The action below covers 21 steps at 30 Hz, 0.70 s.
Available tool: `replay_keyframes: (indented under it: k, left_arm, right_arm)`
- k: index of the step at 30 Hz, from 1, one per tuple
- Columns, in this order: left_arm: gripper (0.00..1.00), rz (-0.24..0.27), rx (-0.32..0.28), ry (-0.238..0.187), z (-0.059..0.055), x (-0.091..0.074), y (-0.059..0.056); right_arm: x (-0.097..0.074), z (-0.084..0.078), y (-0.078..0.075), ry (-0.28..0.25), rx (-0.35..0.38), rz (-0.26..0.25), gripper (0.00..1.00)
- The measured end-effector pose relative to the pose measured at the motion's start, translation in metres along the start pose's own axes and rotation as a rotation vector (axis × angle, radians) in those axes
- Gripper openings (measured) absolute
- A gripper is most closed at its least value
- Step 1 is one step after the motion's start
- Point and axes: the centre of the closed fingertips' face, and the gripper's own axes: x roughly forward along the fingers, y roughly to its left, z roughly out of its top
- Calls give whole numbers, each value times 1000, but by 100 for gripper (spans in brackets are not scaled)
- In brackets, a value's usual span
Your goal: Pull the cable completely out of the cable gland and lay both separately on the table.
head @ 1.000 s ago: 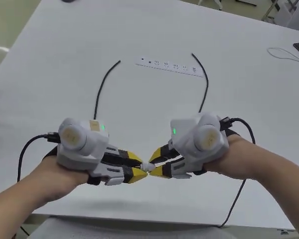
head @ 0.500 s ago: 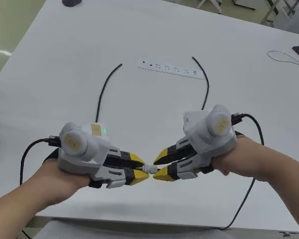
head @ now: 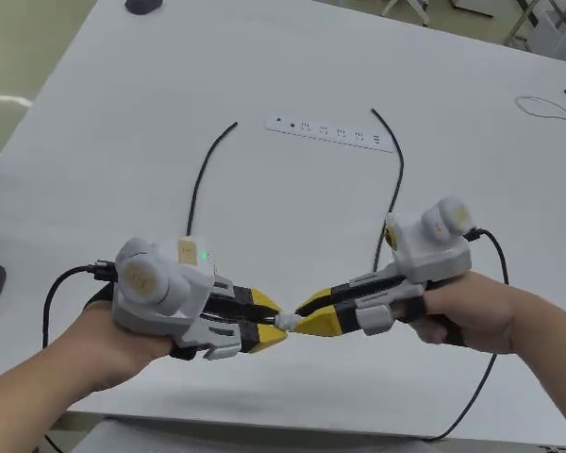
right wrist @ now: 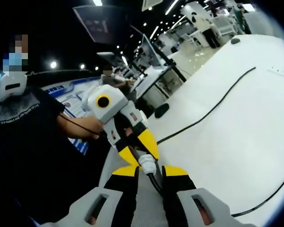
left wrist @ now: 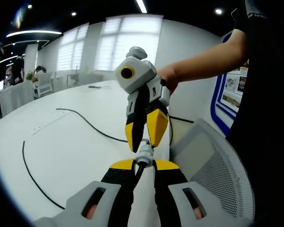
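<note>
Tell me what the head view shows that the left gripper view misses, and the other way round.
From the head view: the person's left hand wrapped around the white body of the left gripper, seen from above.
From the left gripper view: bright windows, ceiling lights and a mesh chair beside the table's edge.
Shared: the white table, black cables lying on it, the right gripper, and the small white cable gland where the two grippers' yellow tips meet.

White cable gland (head: 286,321) pinched between left claw (head: 274,323) and right claw (head: 304,317), above white table (head: 123,113)
</note>
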Motion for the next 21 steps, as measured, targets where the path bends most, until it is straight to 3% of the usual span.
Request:
replay_keyframes:
  k: [3, 7, 16, 19, 21]
  left_arm:
    - [14, 0, 6, 4, 4, 0, 0]
    - [14, -6, 23, 7, 8, 1, -2]
    - [14, 11, 42, 2, 13, 6, -7]
    - [14, 6, 28, 10, 11, 8, -10]
    - [14, 12, 21, 17, 9, 9, -10]
  right_arm:
    - [-1, 0, 7, -4, 22, 35, 10]
    - [-1, 1, 16, -10, 33, 62, 12]
    - [-2, -4, 20, 13, 40, 78, 9]
    - [-2, -10, 22, 40, -6, 70, 8]
    - [-2, -10, 18, 50, -75, 46, 8]
